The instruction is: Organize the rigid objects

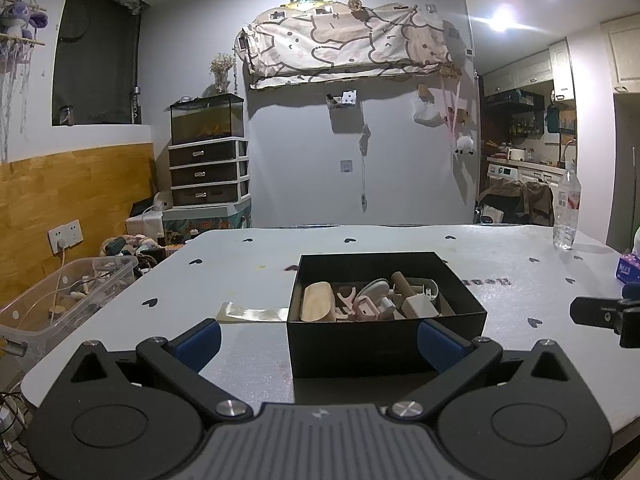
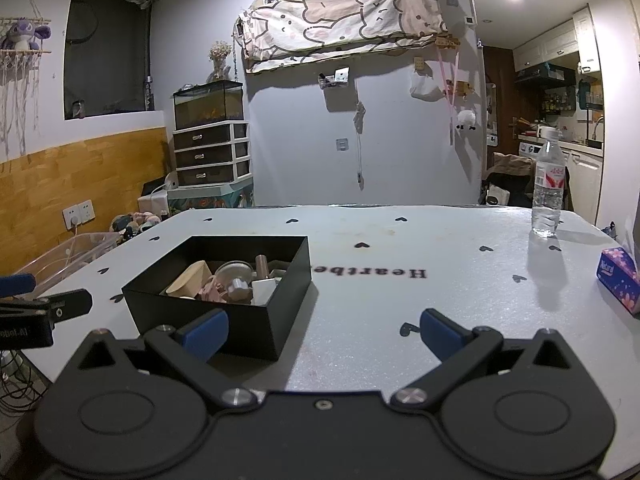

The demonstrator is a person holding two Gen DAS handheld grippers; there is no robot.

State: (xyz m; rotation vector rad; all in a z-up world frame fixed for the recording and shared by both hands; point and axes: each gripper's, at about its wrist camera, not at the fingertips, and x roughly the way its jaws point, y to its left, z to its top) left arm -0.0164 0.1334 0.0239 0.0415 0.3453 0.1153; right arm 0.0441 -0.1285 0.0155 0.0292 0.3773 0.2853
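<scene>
The black box (image 1: 386, 312) sits near the tabletop's (image 2: 400, 300) near edge, holding small stiff, light-looking pieces such as a rounded wooden block (image 1: 318, 301), best pinched across its narrow sides, while the left gripper (image 1: 318, 340) and right gripper (image 2: 324, 334) both stand wide open, empty.

A white table cover (image 2: 400, 288) scattered with small black hearts and black lettering is being shown. A plain black box (image 1: 384, 344) is being filled with beige, pink and white pieces. Blue pads are being carried on black grippers (image 1: 318, 338) (image 2: 324, 332). A blue, pink-flowered tissue pack (image 2: 618, 274) is being seen.
</scene>
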